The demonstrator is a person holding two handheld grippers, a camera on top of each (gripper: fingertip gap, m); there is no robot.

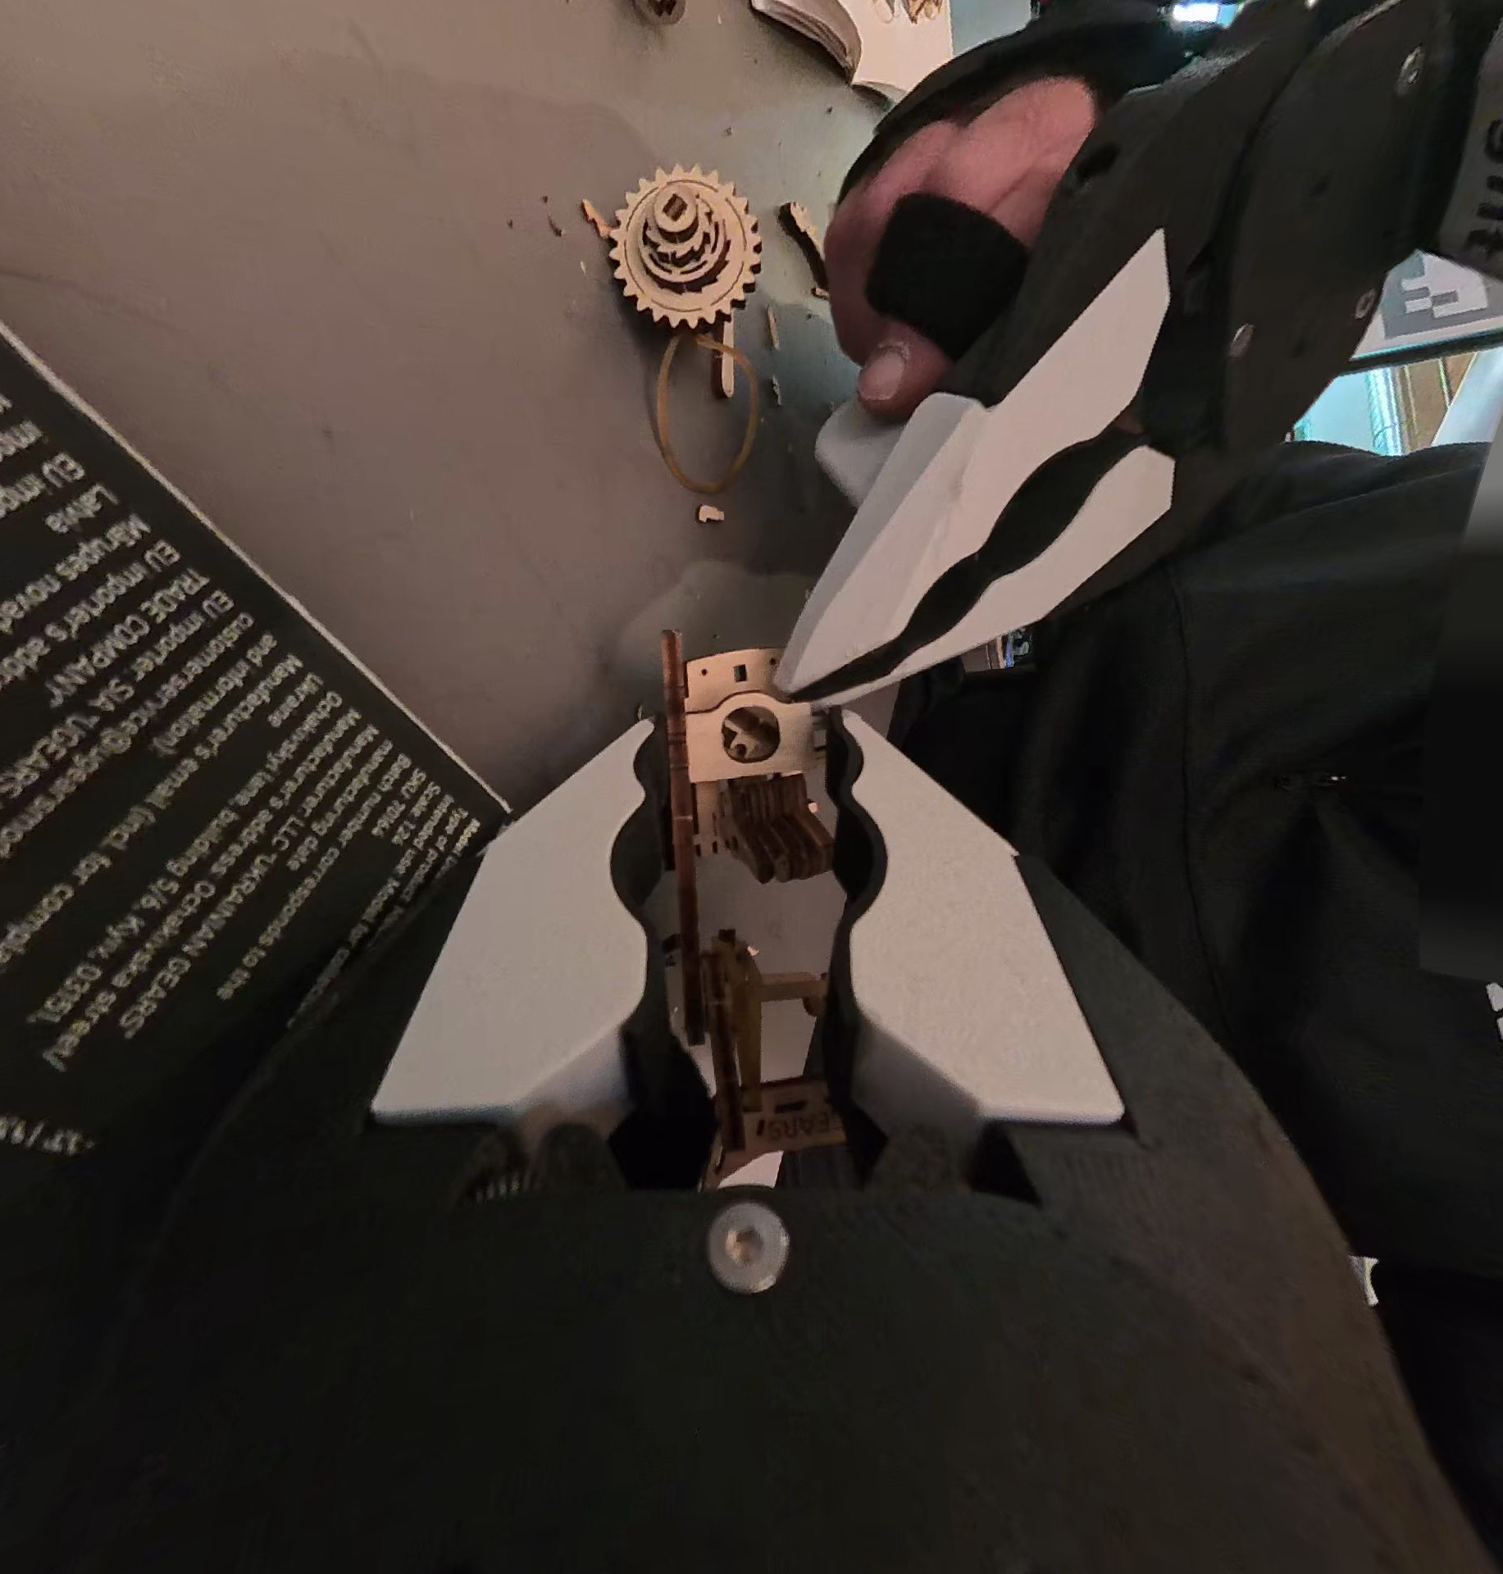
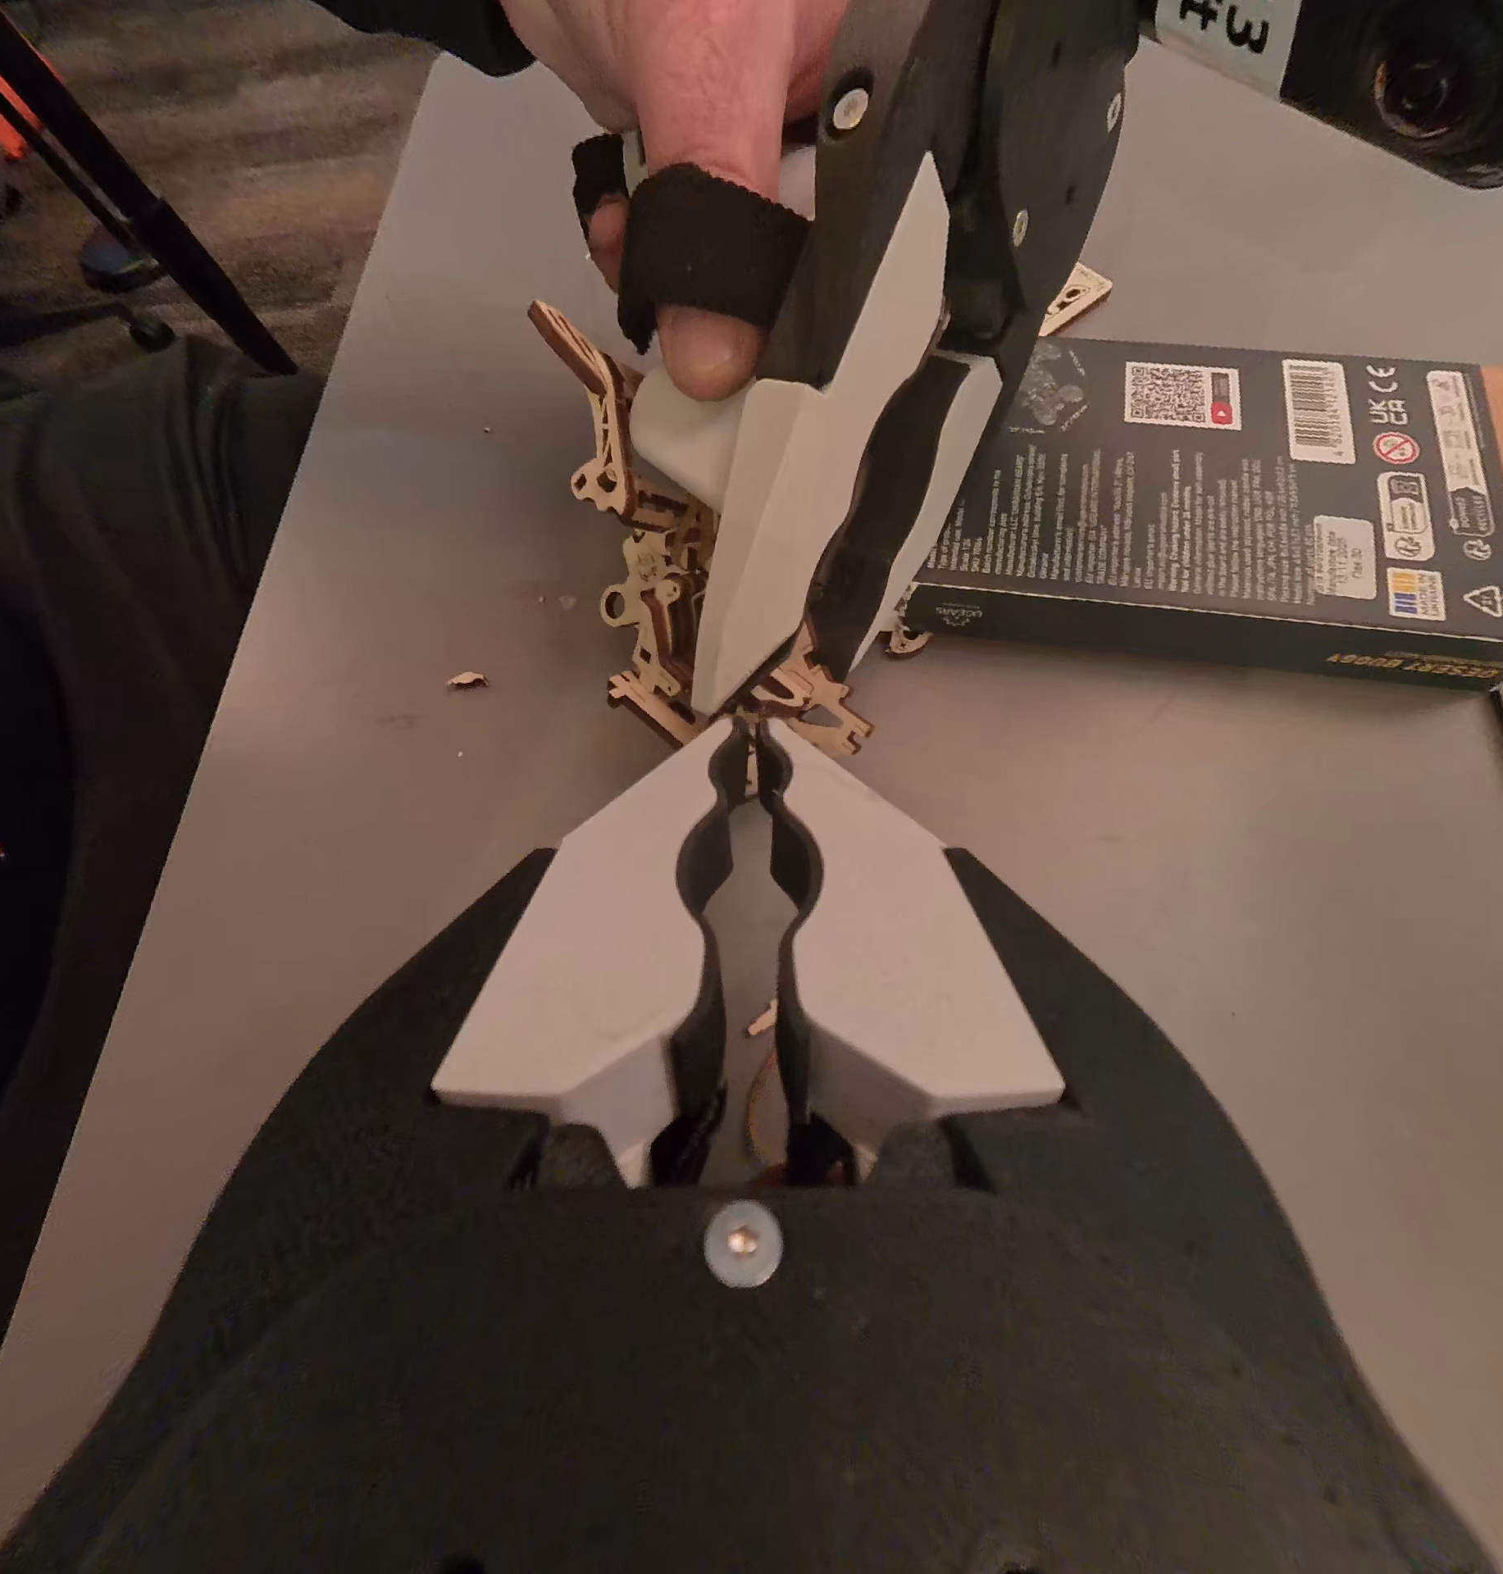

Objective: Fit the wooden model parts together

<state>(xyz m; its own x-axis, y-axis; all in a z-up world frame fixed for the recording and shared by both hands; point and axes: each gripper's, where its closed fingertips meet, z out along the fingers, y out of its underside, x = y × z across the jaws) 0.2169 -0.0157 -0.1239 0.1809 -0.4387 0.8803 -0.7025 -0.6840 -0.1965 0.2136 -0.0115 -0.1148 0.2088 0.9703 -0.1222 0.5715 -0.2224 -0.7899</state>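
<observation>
My left gripper [image 1: 748, 724] is shut on the partly built wooden model [image 1: 756, 749], one pad on its dark side plate and the other on its right edge. It holds the model upright over the grey table [image 1: 305, 255]. In the right wrist view the left gripper [image 2: 782, 681] comes down from above onto the model [image 2: 645, 579]. My right gripper [image 2: 752, 724] is shut, with a thin wooden edge of the model between its tips. In the left wrist view the right gripper [image 1: 794, 692] pinches the top right corner of the model's pale plate.
A wooden gear stack [image 1: 684, 251] and a rubber band [image 1: 705, 417] lie on the table beyond the model. A black kit box [image 1: 134, 724] lies to the left and also shows in the right wrist view [image 2: 1242, 511]. Small wood scraps [image 2: 466, 679] are scattered about. Less than 4 cm separates the two grippers' tips. Both grippers' tips are roughly 10 centimetres from the wooden gear stack [image 1: 684, 251].
</observation>
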